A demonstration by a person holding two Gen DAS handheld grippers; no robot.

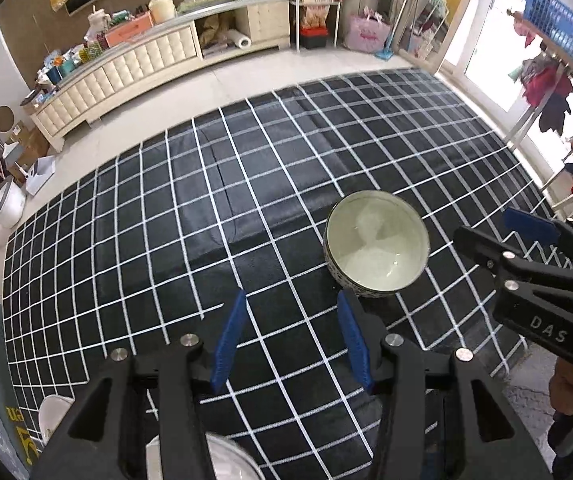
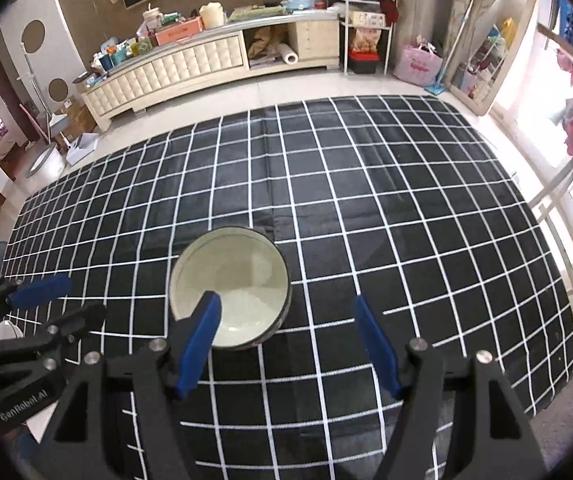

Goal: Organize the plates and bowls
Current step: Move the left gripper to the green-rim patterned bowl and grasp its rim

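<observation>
A single bowl (image 2: 228, 288) sat upright on the black, white-gridded cloth (image 2: 366, 200) covering the counter, near its front edge and slightly right of the centre fold, as two grippers closed in. The right hand-held gripper (image 2: 286, 344) hung over it with jaws spread wide and nothing held, its left finger (image 2: 200, 344) lying across the near rim in that camera's line of sight; whether it touched the bowl could not be told. The left hand-held gripper (image 1: 292, 344) waited just left of the bowl, also wide open and empty. The bowl showed a pale, glossy interior that reflected the window light, a dark rim and a patterned outer wall. That glazed surface looked slippery: a pinch on the thin rim alone could let it twist or drop, and a nudge from the finger could slide it on the cloth. White dishes (image 1: 52, 416) showed at the near left edge, mostly hidden.
</observation>
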